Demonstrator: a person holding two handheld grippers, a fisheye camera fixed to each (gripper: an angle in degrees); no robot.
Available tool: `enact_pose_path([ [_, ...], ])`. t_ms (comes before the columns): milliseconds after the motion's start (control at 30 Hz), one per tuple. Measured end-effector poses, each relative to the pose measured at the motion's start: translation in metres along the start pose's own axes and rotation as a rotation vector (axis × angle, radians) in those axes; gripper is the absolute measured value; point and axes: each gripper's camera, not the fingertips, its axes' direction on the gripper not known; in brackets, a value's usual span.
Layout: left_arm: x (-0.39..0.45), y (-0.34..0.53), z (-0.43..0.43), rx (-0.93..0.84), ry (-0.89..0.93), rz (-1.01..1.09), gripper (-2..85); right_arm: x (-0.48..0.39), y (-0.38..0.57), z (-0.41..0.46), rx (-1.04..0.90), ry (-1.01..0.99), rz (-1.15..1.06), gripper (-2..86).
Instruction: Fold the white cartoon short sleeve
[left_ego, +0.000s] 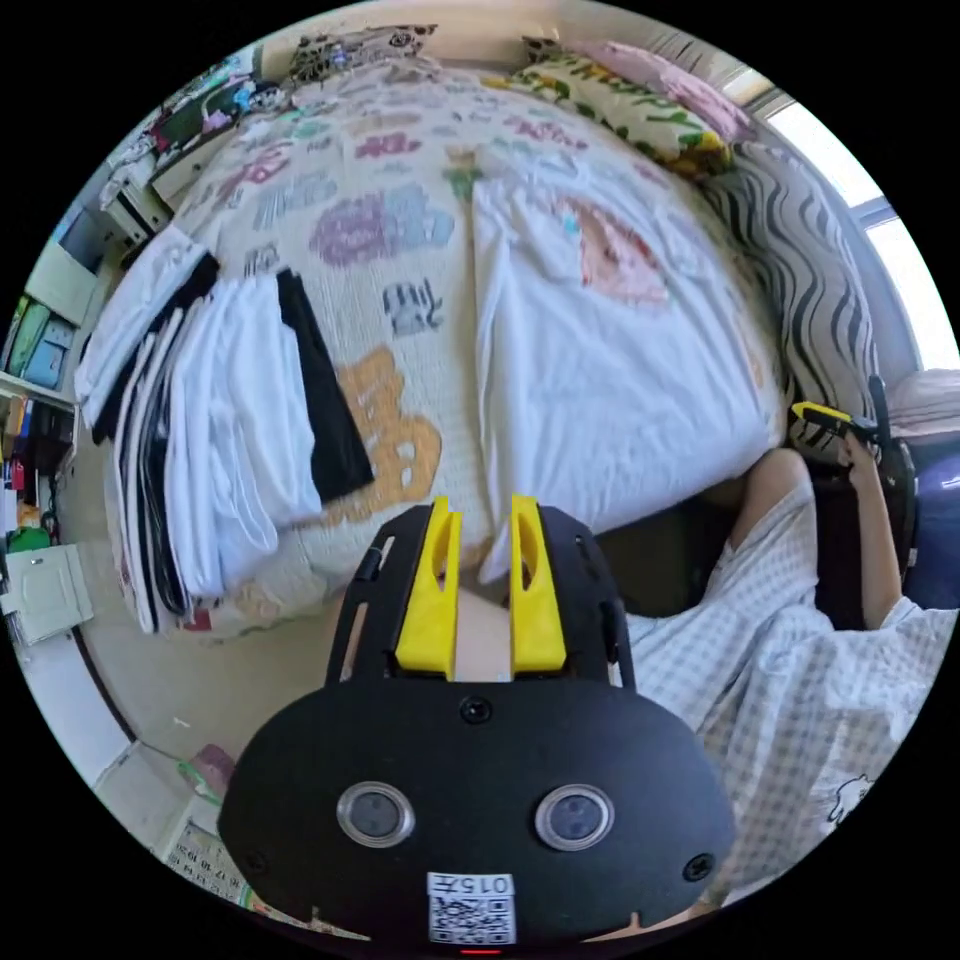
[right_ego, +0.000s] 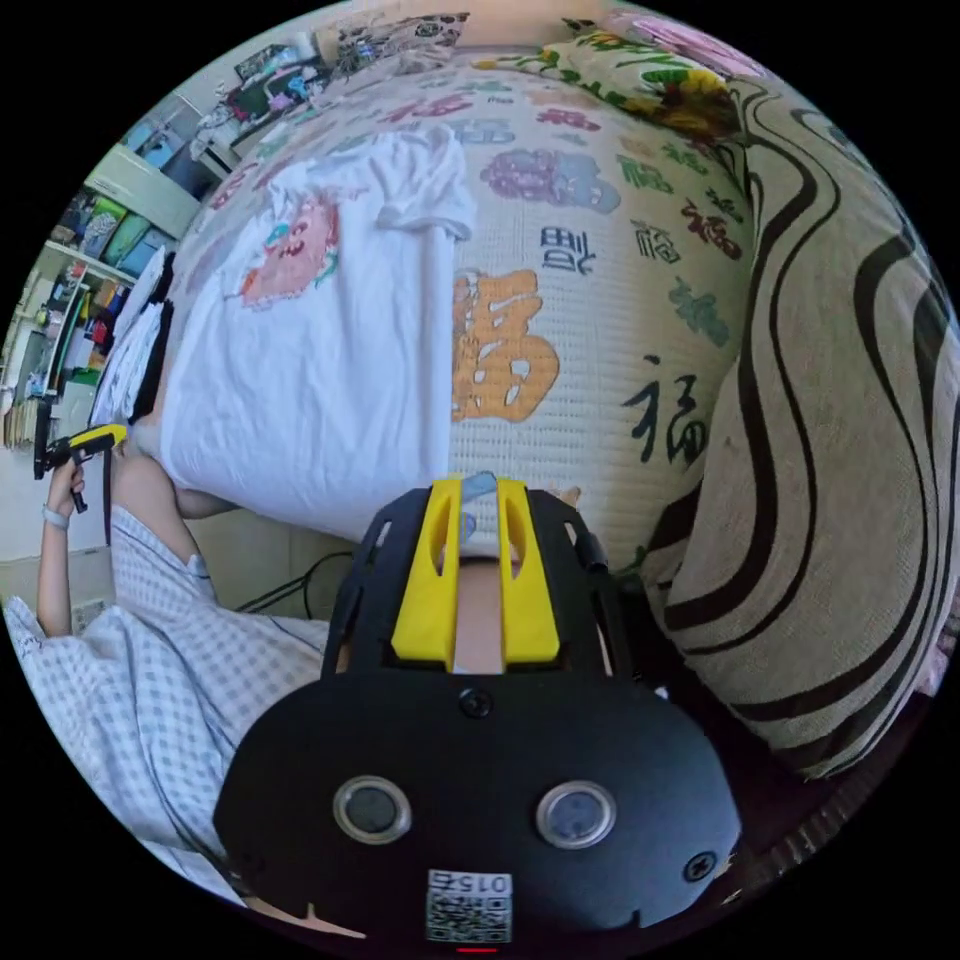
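Shirt (left_ego: 610, 370) lies flat on bed (left_ego: 400, 150). Both grippers (left_ego: 482, 560) (right_ego: 478, 545) parted, empty; grasp the hem corners evenly.

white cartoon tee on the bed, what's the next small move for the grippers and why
Probably bring the left gripper forward to the near hem of the white cartoon tee and close on it. The tee lies spread flat on the bed cover, print up, its hem hanging at the bed's near edge. Both grippers are open and hold nothing, and the left one's jaws already sit just short of that hem.
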Motion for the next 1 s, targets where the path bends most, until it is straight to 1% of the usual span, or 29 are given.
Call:
enact_pose_path([
  [67,0.017,-0.040,-0.006,0.081,-0.010,0.061,10.0,-0.003,-0.035,-0.007,0.062,-0.052,-0.028,8.0],
  [133,0.034,-0.096,0.004,0.145,0.062,0.099,10.2,-0.012,-0.090,-0.006,0.103,-0.086,-0.048,9.9],
  [167,0.036,-0.110,0.009,0.148,0.072,0.094,10.1,-0.014,-0.104,-0.005,0.110,-0.086,-0.048,10.0],
  [233,0.043,-0.161,0.038,0.112,0.086,0.087,10.0,-0.020,-0.158,0.005,0.113,-0.078,-0.042,10.1],
  [267,0.044,-0.172,0.046,0.093,0.082,0.086,10.2,-0.021,-0.170,0.008,0.109,-0.084,-0.038,10.1],
  [333,0.047,-0.207,0.079,0.012,0.072,0.086,10.2,-0.022,-0.215,0.025,0.062,-0.131,-0.027,10.2],
  [367,0.046,-0.213,0.087,-0.008,0.072,0.086,10.1,-0.023,-0.224,0.029,0.047,-0.145,-0.027,10.3],
  [400,0.045,-0.222,0.101,-0.056,0.064,0.094,8.9,-0.024,-0.241,0.039,0.008,-0.170,-0.032,10.0],
  [433,0.042,-0.227,0.107,-0.068,0.033,0.108,7.1,-0.025,-0.253,0.050,-0.037,-0.198,-0.044,9.3],
  [467,0.041,-0.228,0.105,-0.061,0.034,0.128,6.0,-0.024,-0.259,0.055,-0.061,-0.212,-0.046,8.0],
  [500,0.035,-0.230,0.102,-0.065,0.075,0.162,4.2,-0.020,-0.266,0.062,-0.089,-0.230,-0.042,5.5],
  [533,0.026,-0.231,0.094,-0.061,0.111,0.189,2.9,-0.014,-0.271,0.062,-0.089,-0.257,-0.060,2.7],
  [600,0.004,-0.230,0.074,-0.022,0.132,0.197,2.0,0.002,-0.276,0.055,-0.081,-0.319,-0.062,0.7],
  [700,-0.055,-0.233,0.028,0.085,0.126,0.126,1.2,0.037,-0.281,0.027,-0.023,-0.237,-0.037,0.0],
  [767,-0.096,-0.237,0.005,0.156,0.067,0.061,0.9,0.062,-0.285,0.008,0.016,-0.132,0.025,0.1],
  [800,-0.121,-0.242,-0.002,0.178,0.032,0.006,0.7,0.076,-0.289,-0.003,0.038,-0.032,0.063,0.3],
  [833,-0.143,-0.248,0.000,0.161,0.038,-0.028,0.7,0.087,-0.295,-0.010,0.051,0.033,0.098,0.5],
  [900,-0.169,-0.253,0.018,0.096,0.059,-0.097,0.7,0.097,-0.304,-0.011,0.051,0.081,0.143,1.1],
  [967,-0.184,-0.251,0.039,-0.018,-0.029,-0.172,0.7,0.099,-0.314,-0.001,-0.027,0.135,0.176,2.3],
  [1000,-0.191,-0.246,0.051,-0.087,-0.054,-0.218,1.3,0.096,-0.320,0.009,-0.101,0.178,0.176,3.6],
])
